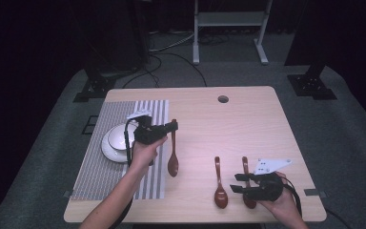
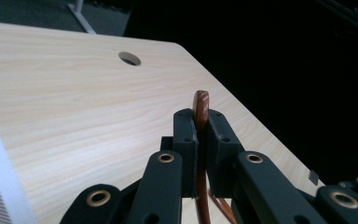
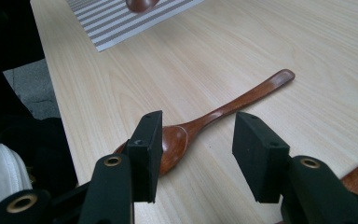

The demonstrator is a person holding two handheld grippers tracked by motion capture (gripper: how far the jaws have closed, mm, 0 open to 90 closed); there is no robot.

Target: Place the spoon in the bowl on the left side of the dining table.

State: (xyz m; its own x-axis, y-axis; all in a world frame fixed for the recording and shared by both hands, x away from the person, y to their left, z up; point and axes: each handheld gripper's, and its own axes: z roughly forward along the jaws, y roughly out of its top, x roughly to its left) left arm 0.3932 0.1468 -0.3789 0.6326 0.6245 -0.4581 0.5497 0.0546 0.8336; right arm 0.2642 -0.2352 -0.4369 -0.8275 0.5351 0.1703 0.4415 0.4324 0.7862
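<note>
We see the left gripper [image 1: 170, 127] clenched on a wooden spoon [image 1: 173, 151] beside the striped placemat [image 1: 100, 176]. The right gripper [image 1: 237, 182] stands released over two more spoons [image 1: 219, 185] lying on the table [image 1: 248, 119].

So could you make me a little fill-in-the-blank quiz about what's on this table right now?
1. The number of wooden spoons in the high view is ____.
2. The left tongs are shut on a spoon's ____.
3. The right tongs are ____, with nothing between them.
4. The white bowl sits on a ____ placemat.

Missing words: three; handle; open; striped
</note>
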